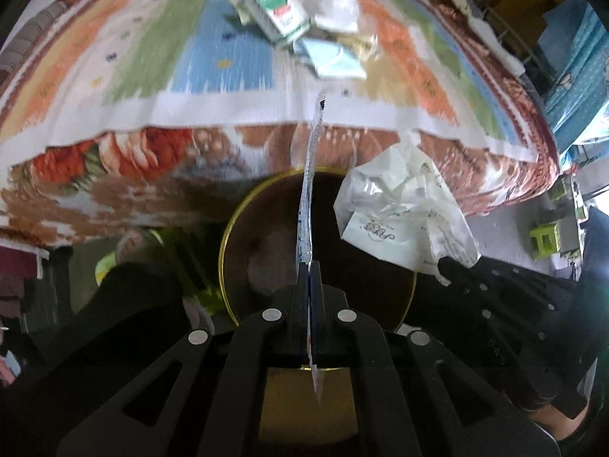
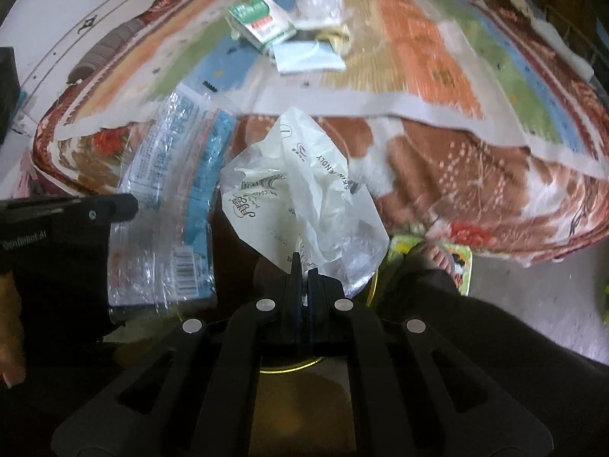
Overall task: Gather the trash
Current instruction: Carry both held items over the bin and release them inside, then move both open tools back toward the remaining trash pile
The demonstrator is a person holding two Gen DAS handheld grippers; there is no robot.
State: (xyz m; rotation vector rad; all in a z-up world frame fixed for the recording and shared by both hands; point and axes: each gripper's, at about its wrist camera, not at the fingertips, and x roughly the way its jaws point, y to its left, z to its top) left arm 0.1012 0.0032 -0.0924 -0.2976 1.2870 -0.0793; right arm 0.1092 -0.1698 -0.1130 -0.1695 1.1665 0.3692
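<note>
Fingers of the left gripper [image 1: 309,266] pinch a clear blue-printed plastic wrapper [image 1: 310,175] edge-on; the right gripper [image 2: 302,266] clamps a crumpled white plastic bag [image 2: 304,198]. Both hang over a dark, gold-rimmed bin [image 1: 266,228] at the bed's edge. Released here, the light film could cling to the pads or drift past the rim onto the floor. More trash waits farther up the bed: a green-and-white carton [image 1: 279,9], a clear bag [image 1: 333,2] and a pale blue packet [image 1: 335,61], lying close together on a striped mat [image 1: 213,64] over a floral blanket [image 1: 125,160]. Green stools [image 1: 548,238] stand well apart on the floor.

Home bedroom: blanket-covered bed [image 1: 190,76]
</note>
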